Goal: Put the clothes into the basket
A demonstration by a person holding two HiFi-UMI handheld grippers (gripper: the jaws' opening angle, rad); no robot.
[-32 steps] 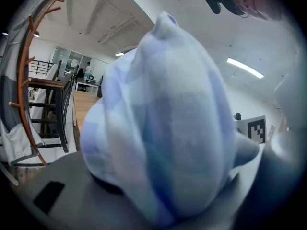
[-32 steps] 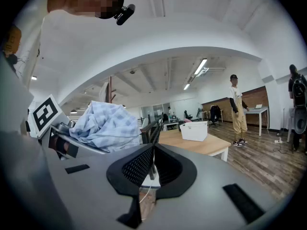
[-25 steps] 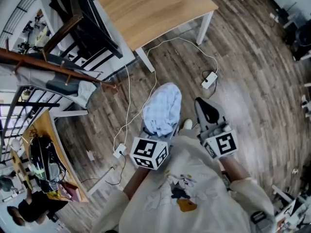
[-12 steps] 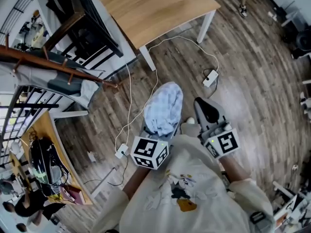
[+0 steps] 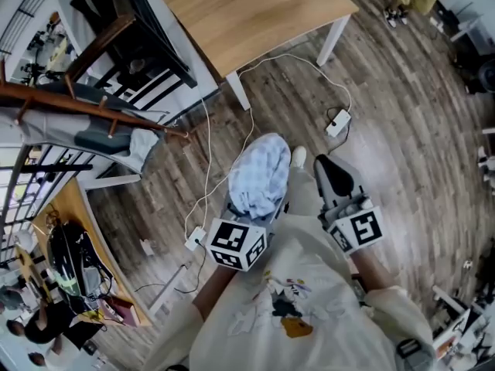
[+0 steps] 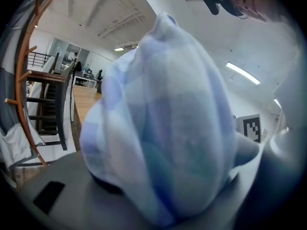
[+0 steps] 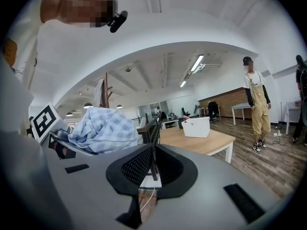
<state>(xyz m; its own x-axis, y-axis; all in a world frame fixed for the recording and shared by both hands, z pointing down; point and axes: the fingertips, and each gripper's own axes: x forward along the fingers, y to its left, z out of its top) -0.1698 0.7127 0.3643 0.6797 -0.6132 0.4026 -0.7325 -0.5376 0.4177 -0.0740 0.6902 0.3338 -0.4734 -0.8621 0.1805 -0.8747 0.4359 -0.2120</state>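
The blue checked garment (image 5: pixel 261 168) is being pinched by the left tool (image 5: pixel 257 199), well apart from the white basket (image 7: pixel 196 127) on the desk (image 5: pixel 247 14). The right tool (image 5: pixel 329 168) is being held pressed together, empty. The loose bundle may be shaken out in carrying.

The garment (image 5: pixel 261 175), a light blue and white checked cloth, is bunched into a rounded bundle. It is clamped between the jaws of the left gripper (image 5: pixel 255 201), above the wooden floor (image 5: pixel 402 130). The basket (image 7: pixel 196 127), white and rectangular, stands upright on a wooden table (image 7: pixel 211 143), well apart from the garment.
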